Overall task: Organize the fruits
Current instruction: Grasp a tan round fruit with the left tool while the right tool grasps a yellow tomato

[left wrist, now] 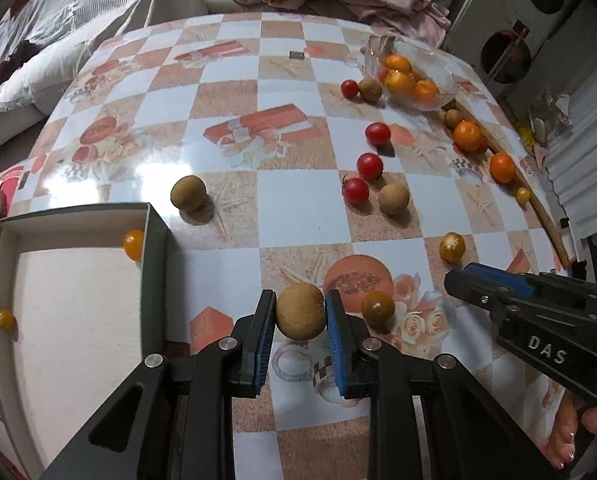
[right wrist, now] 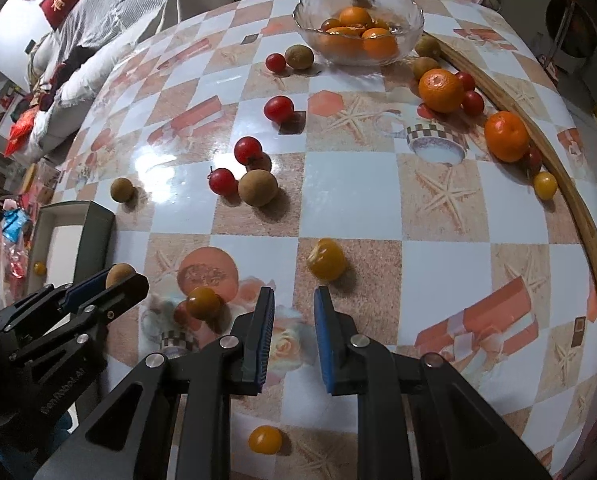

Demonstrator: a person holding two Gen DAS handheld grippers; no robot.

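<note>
My left gripper point(left wrist: 300, 314) is shut on a brown longan point(left wrist: 300, 311), held just above the table right of the open box point(left wrist: 154, 248). The box holds two yellow cherry tomatoes point(left wrist: 133, 244). The left gripper also shows in the right wrist view point(right wrist: 114, 280) with the longan point(right wrist: 118, 273). My right gripper point(right wrist: 294, 304) is open and empty, just short of a yellow tomato point(right wrist: 327, 260). Another yellow tomato point(right wrist: 202, 302) lies between the grippers. Red tomatoes point(right wrist: 247, 150), longans point(right wrist: 257, 188) and oranges point(right wrist: 440, 85) are scattered over the table.
A glass bowl point(right wrist: 412, 28) with oranges stands at the back right. A curved wooden strip point(right wrist: 570, 184) runs along the table's right edge. A yellow tomato point(right wrist: 265, 439) lies below my right gripper. Bedding and clothes lie beyond the table.
</note>
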